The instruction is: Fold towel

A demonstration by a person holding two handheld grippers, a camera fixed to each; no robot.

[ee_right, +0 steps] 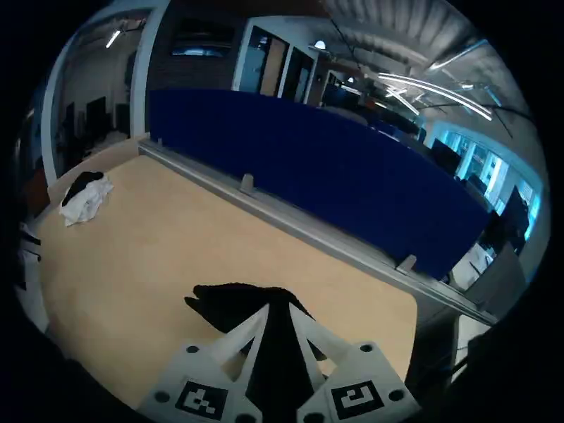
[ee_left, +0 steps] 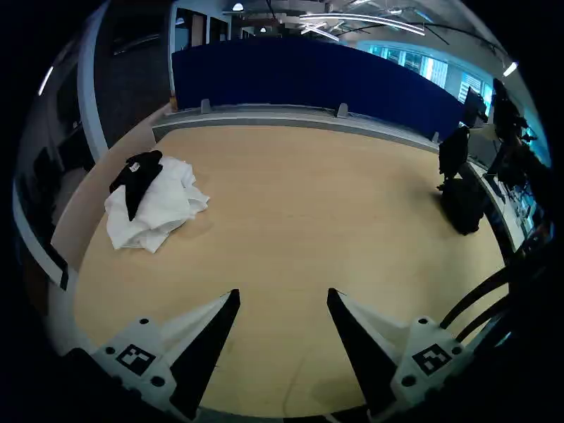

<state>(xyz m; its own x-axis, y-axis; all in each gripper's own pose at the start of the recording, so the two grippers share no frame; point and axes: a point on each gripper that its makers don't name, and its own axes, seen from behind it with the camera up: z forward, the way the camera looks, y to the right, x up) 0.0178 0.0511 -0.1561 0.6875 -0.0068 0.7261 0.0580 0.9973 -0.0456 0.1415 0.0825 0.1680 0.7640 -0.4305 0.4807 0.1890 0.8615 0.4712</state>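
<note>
One black towel [ee_right: 225, 299], at six o'clock, seems pinched by right gripper [ee_right: 278, 308] for spreading; left gripper [ee_left: 283, 292] gapes empty.

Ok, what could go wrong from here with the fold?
1. The right gripper pinches the black towel at one bunched spot. Lifted like that, it may hang crumpled instead of spreading.
2. The left gripper is open over bare table, apart from the towel, so no second corner is held.
3. The towel seems close to the table's end and could slide off.
</note>
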